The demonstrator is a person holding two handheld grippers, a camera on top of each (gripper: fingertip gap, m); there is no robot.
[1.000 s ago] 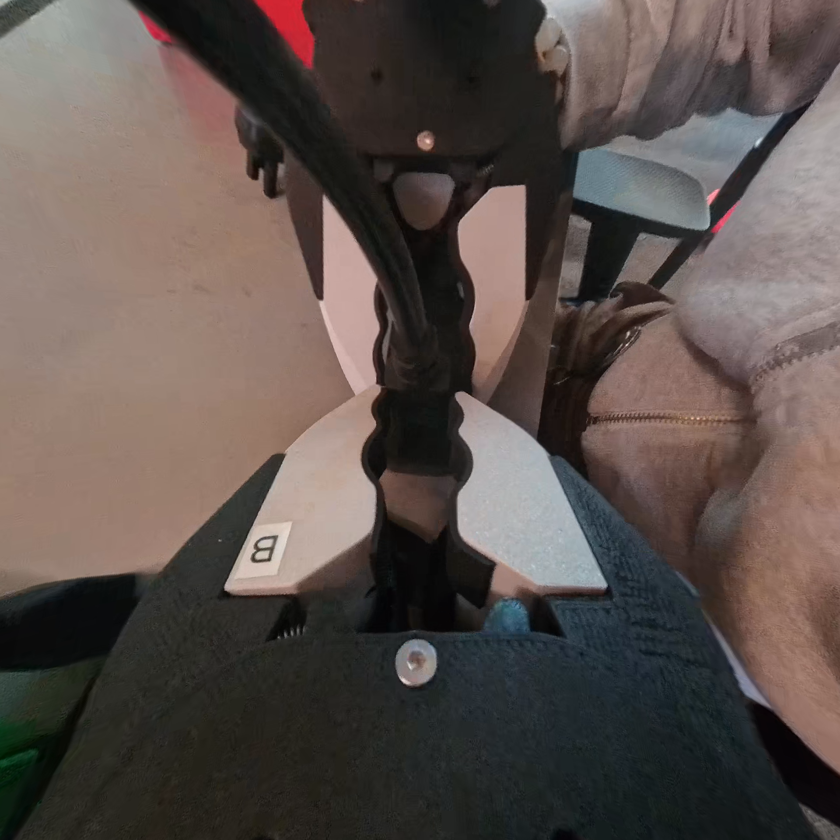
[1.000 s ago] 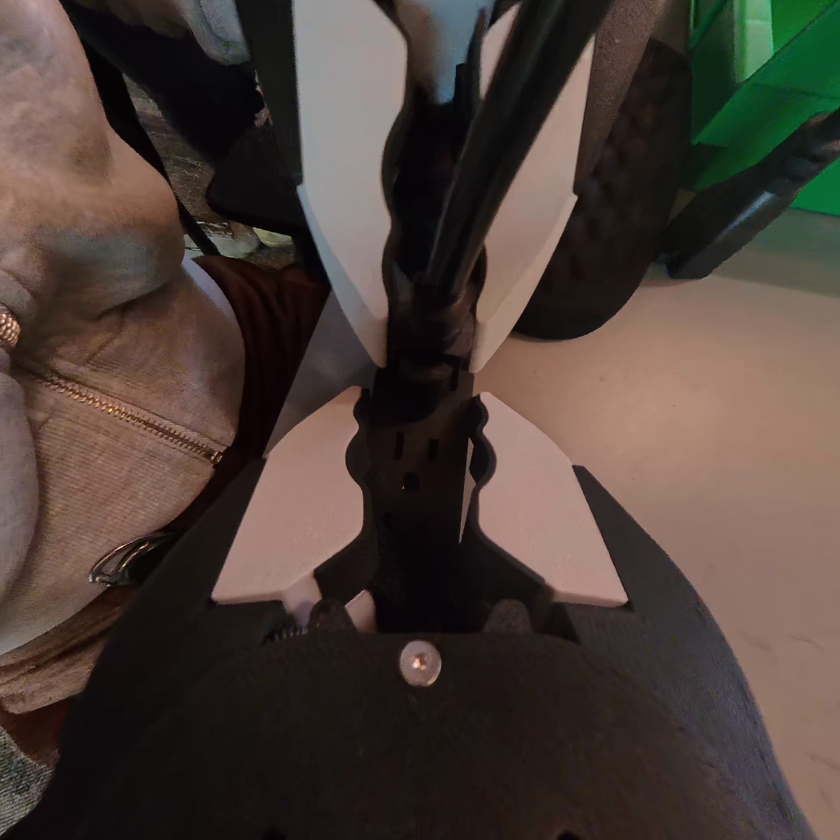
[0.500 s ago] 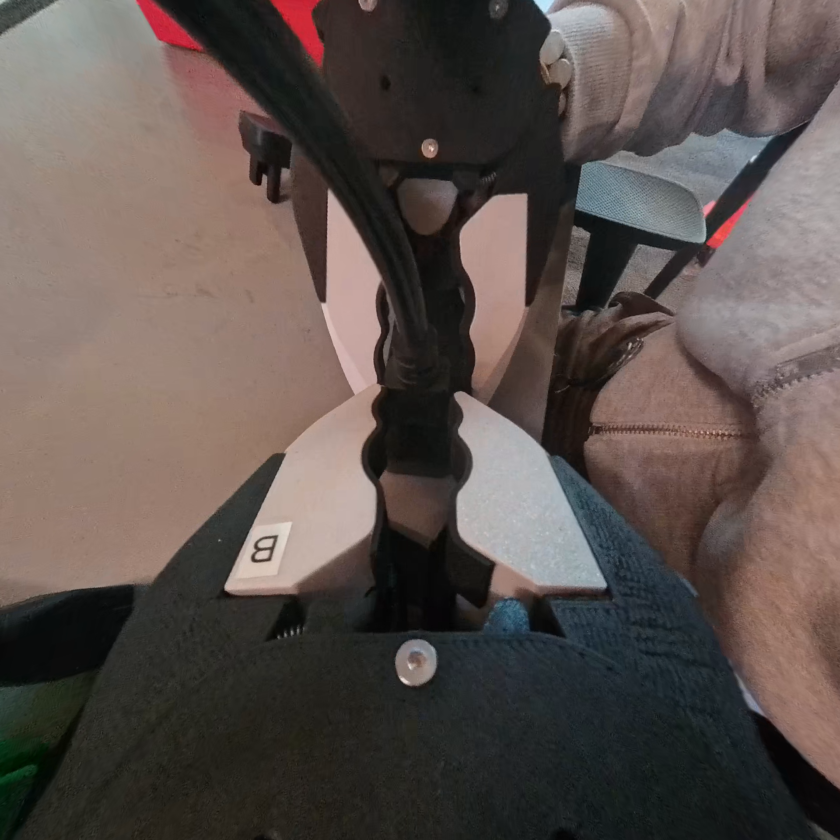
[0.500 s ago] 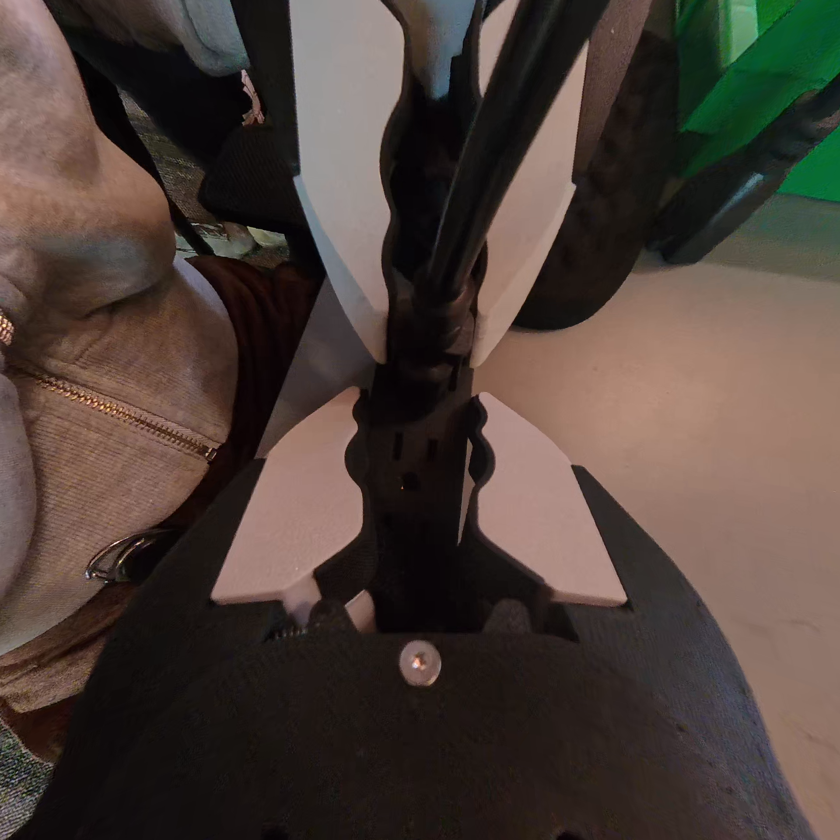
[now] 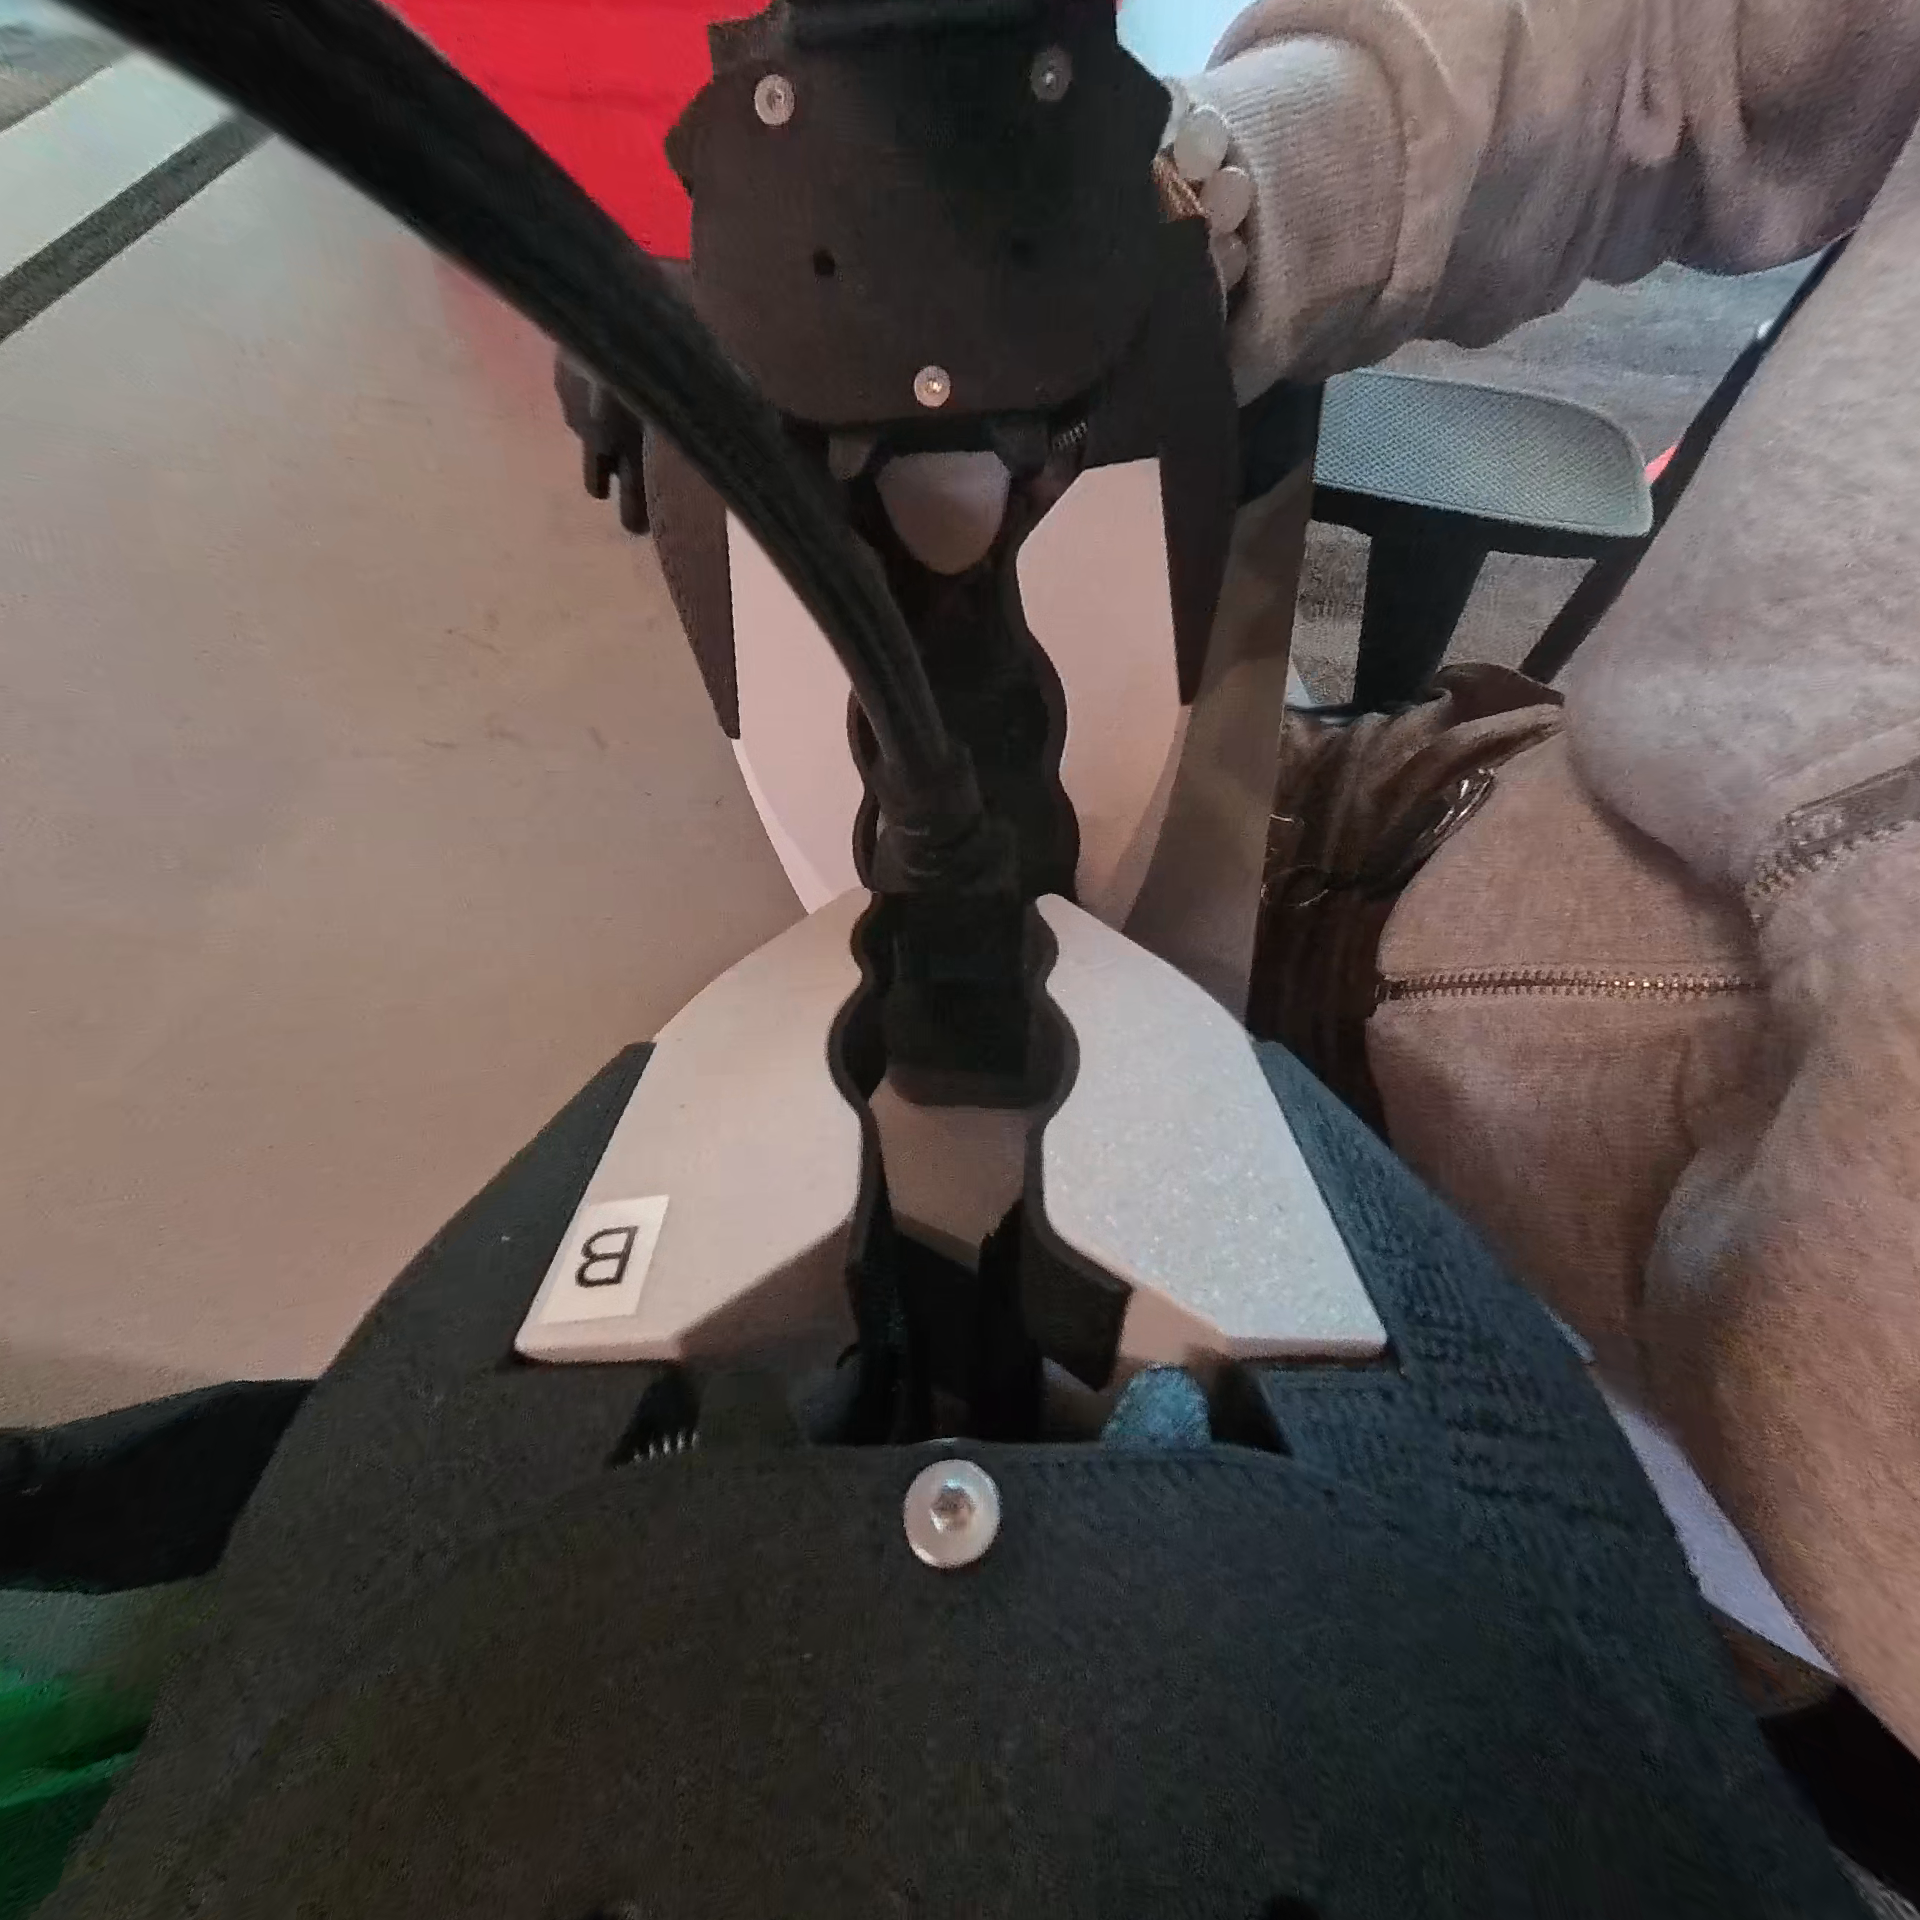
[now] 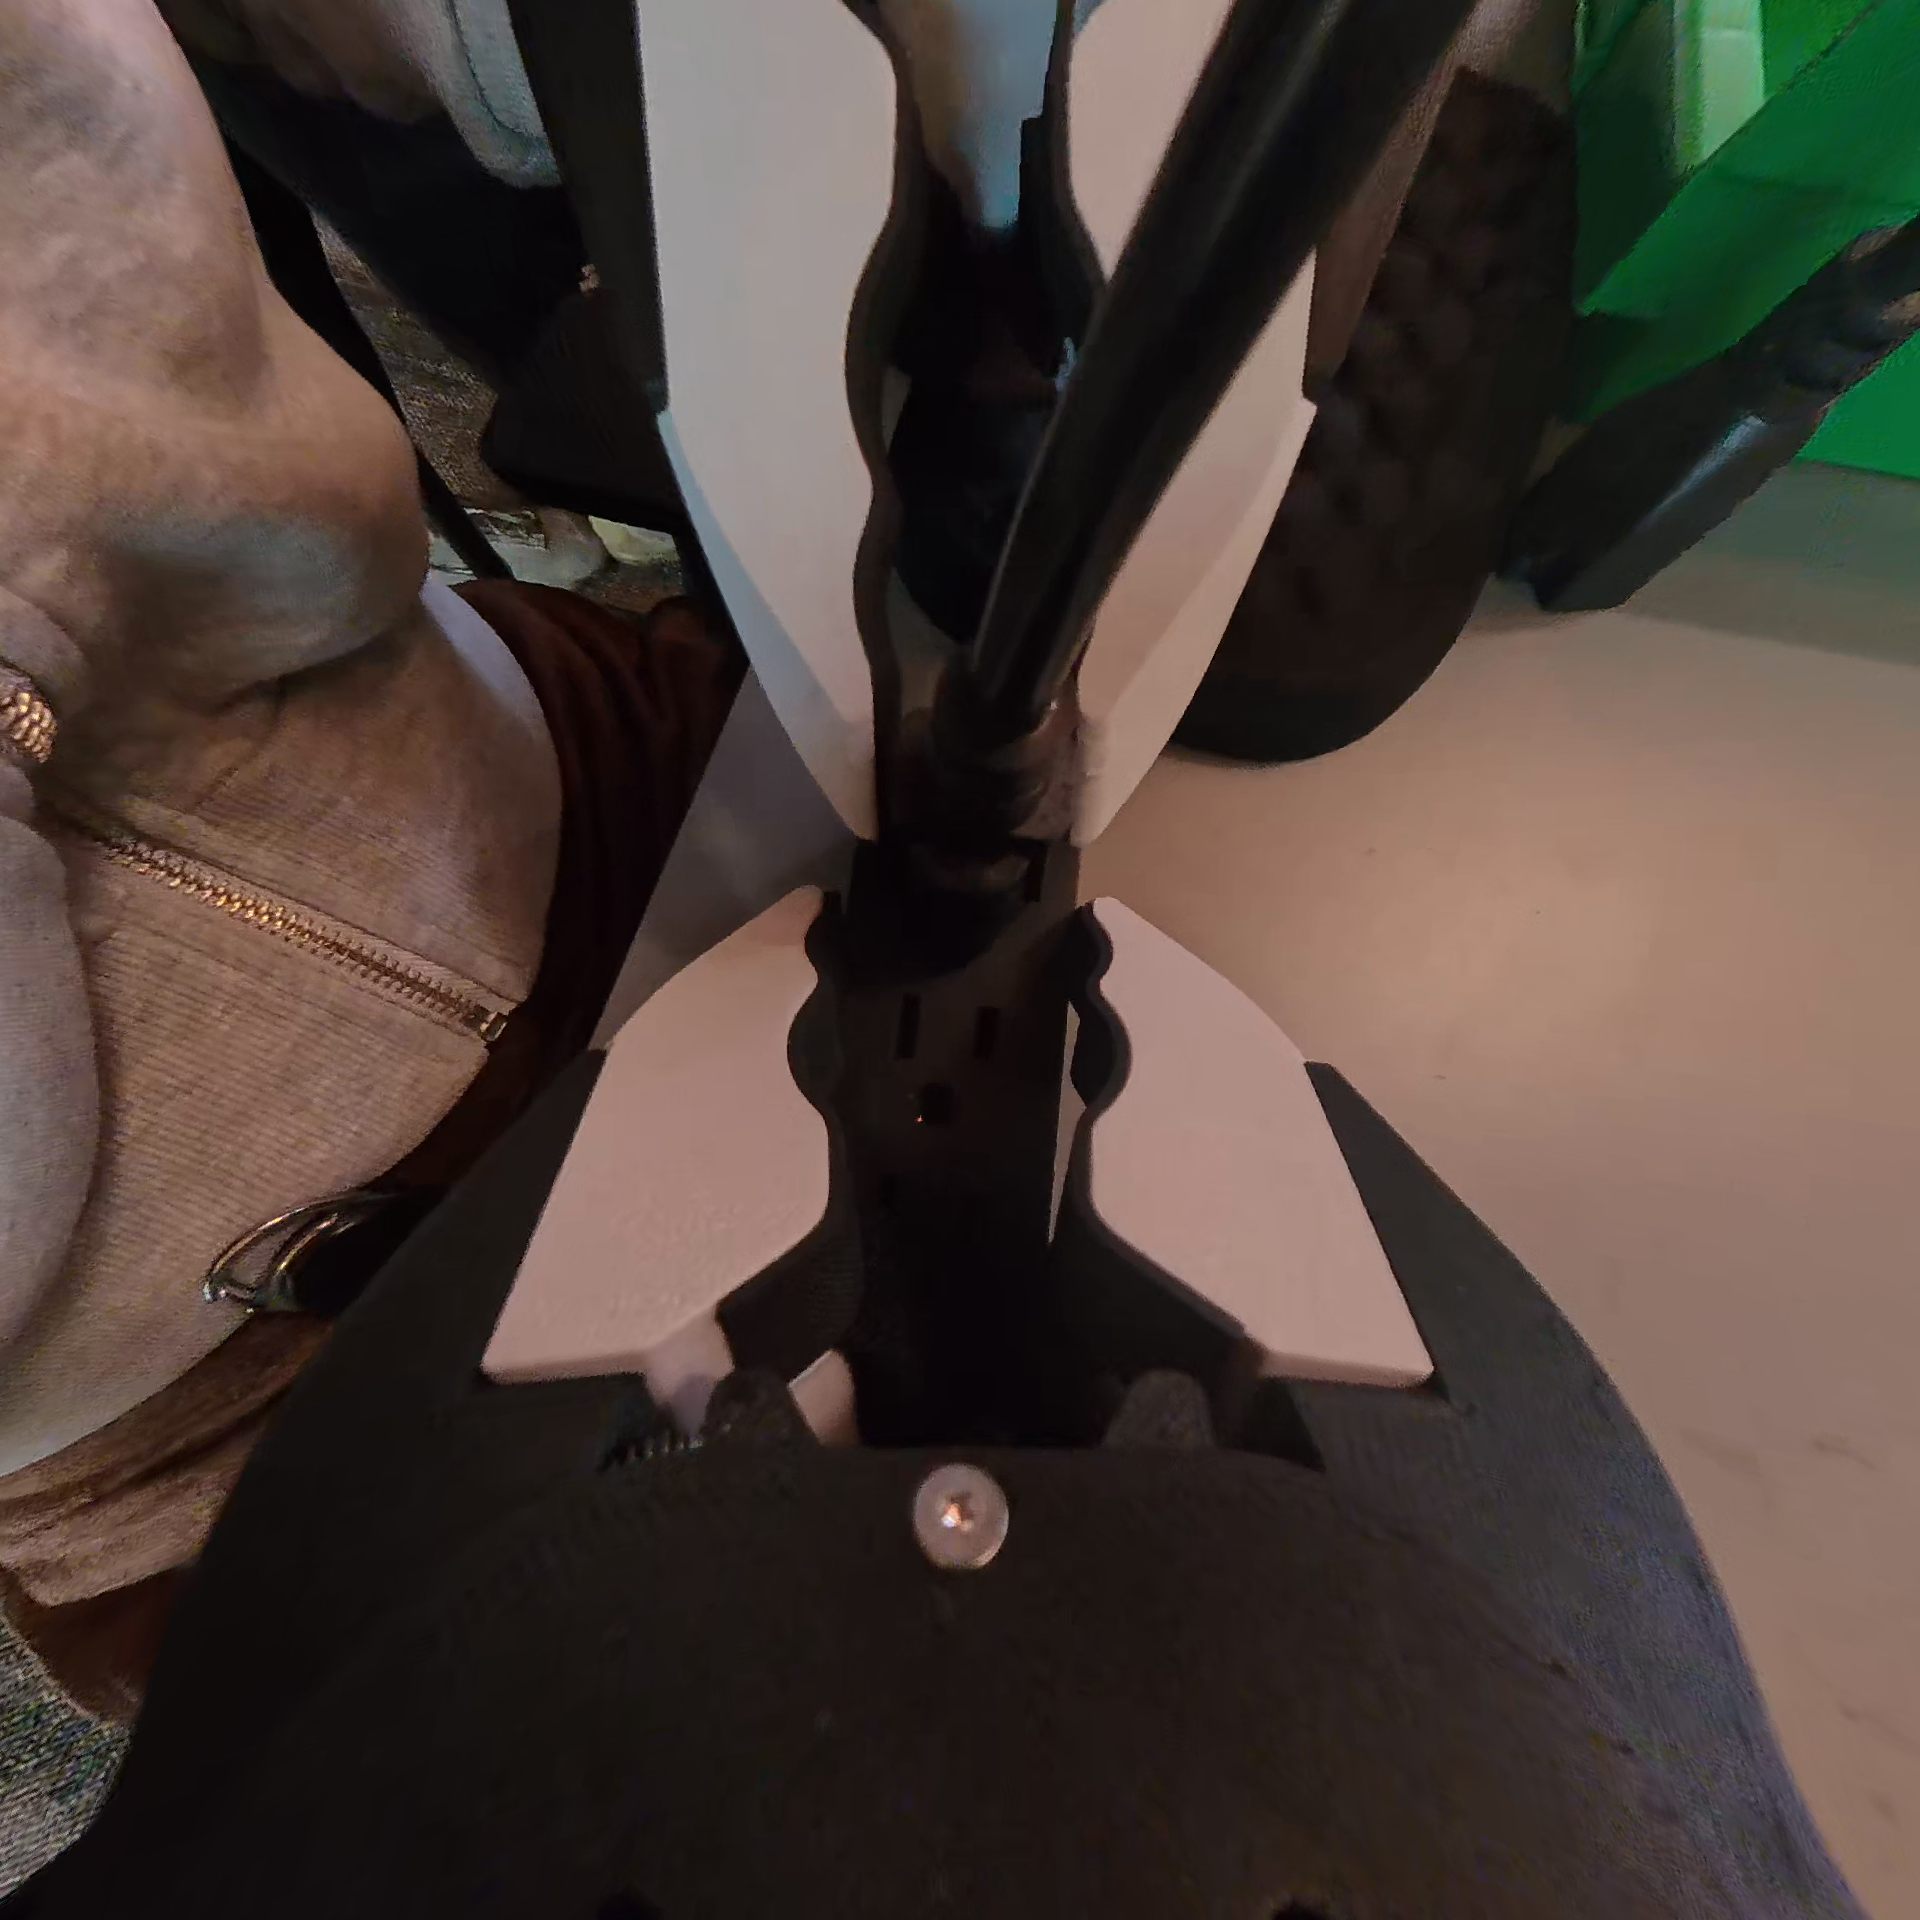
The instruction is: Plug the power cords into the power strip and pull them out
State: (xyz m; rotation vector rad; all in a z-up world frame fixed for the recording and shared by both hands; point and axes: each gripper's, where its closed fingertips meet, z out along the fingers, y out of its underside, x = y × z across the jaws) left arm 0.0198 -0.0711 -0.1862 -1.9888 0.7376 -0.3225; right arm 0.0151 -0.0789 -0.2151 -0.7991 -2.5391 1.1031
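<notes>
In the left wrist view my left gripper is shut on a black plug, and its thick black cord arcs up and to the left. My right gripper faces it tip to tip. In the right wrist view my right gripper is shut on the black power strip, which shows one free outlet. The plug sits against the strip just beyond that outlet, held by my left gripper. Its prongs are hidden.
Both grippers hover over a beige tabletop. A person's beige zipped jacket is close on one side, with a grey chair behind. A red object stands at the back. Green boxes and a black object lie beyond. Less than 4 cm separates the two grippers' tips.
Both grips are unchanged. The left wrist view has tilted a little, so more of the right gripper's body and the red object shows. The plug stays against the strip.
</notes>
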